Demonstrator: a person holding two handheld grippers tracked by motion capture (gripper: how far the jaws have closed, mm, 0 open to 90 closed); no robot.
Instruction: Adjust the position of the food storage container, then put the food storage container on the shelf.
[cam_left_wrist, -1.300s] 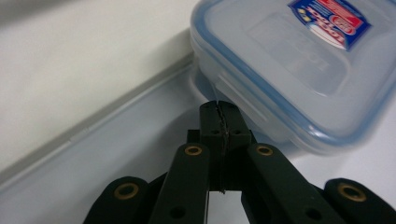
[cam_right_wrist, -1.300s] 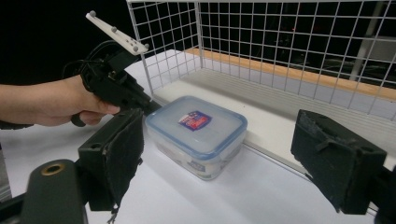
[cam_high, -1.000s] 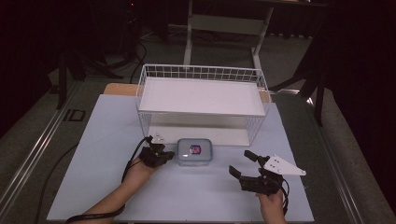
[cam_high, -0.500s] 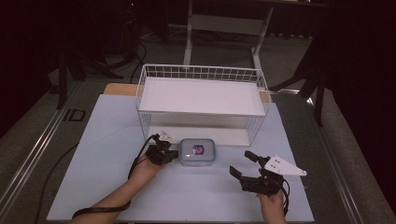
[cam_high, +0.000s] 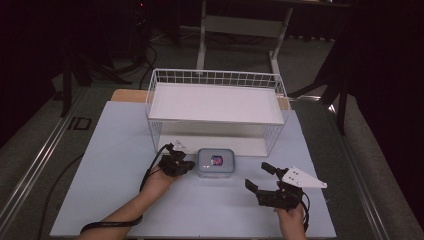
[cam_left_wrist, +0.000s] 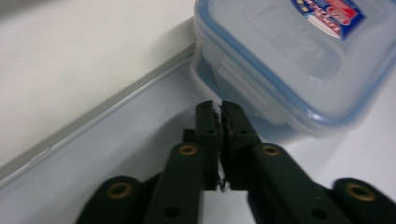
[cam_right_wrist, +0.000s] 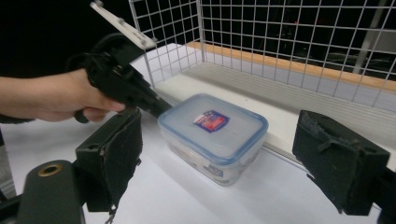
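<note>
A clear plastic container (cam_high: 216, 162) with a blue-rimmed lid and a red-and-blue label lies on the white table just in front of the wire basket. My left gripper (cam_high: 190, 167) sits at its left side, tips (cam_left_wrist: 219, 107) almost against the container's (cam_left_wrist: 299, 60) side latch. Its jaws stand together with only a thin slit; they have just been opening slightly, and nothing is between them. My right gripper (cam_high: 257, 176) rests on the table to the front right, wide open, facing the container (cam_right_wrist: 215, 128) from a short way off.
A white wire basket (cam_high: 215, 77) with a flat white shelf stands right behind the container. The white table mat (cam_high: 115, 150) has bare room to the left and at the front. Dark floor and stand legs surround the table.
The left gripper has edged slightly toward the container's left side. The right gripper has stayed where it was.
</note>
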